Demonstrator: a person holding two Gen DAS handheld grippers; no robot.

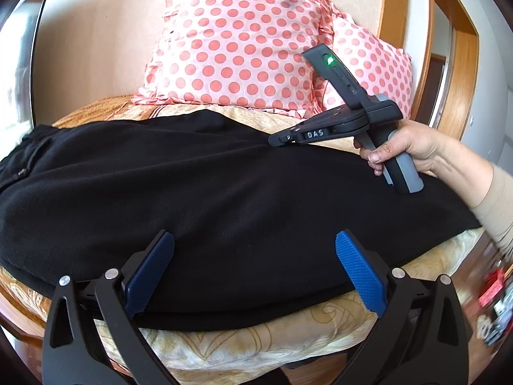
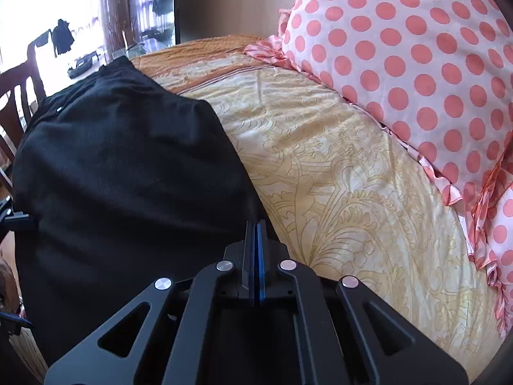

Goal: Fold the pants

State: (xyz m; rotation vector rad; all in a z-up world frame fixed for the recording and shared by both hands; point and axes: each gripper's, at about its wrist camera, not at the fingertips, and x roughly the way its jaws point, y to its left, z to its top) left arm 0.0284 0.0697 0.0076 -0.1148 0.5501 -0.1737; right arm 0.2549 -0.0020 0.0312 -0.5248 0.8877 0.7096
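The left gripper (image 1: 255,268) stands wide open, its blue pads (image 1: 360,269) spread apart and hovering over the near long edge of the black pants (image 1: 208,186). Nothing sits between the pads; the spread looks meant to let the tool drop onto that edge and take a thick bite of cloth.

Ahead of it and to its right, the right gripper (image 1: 279,139) is pressed closed with its tips at the far edge of the pants. In its own wrist view the two fingers (image 2: 256,256) meet flat, and whether a fold of fabric is pinched between them cannot be told. The right hand (image 1: 404,147) wraps the handle just behind.

The pants lie lengthwise across the yellow patterned bedspread (image 2: 336,176), apparently already doubled leg on leg, with the waistband (image 1: 22,150) far off to the left tool's left. Beyond the right tool's tips, two polka-dot pillows (image 1: 237,41) lean against the wall, well apart from the cloth.

Judging by this, one tool on each long edge suits lifting the leg end over towards the waist.
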